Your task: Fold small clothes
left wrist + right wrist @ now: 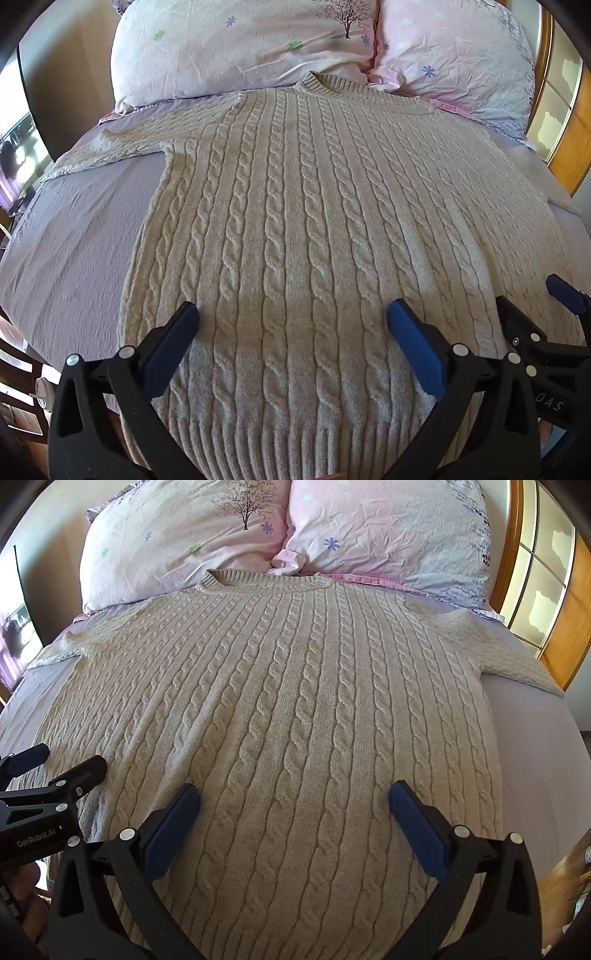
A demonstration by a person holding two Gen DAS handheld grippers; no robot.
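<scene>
A cream cable-knit sweater (295,221) lies flat, front up, on a lilac bed sheet (74,240), collar toward the pillows and sleeves spread sideways. It also fills the right wrist view (295,701). My left gripper (293,314) is open and empty, just above the sweater's lower body near the hem. My right gripper (294,794) is open and empty above the lower body too. The right gripper shows at the right edge of the left wrist view (532,306). The left gripper shows at the left edge of the right wrist view (59,762).
Two pink floral pillows (184,535) (388,535) lie at the head of the bed, behind the collar. A wooden-framed window or door (535,572) stands at the right. The bed sheet (546,757) shows on both sides of the sweater.
</scene>
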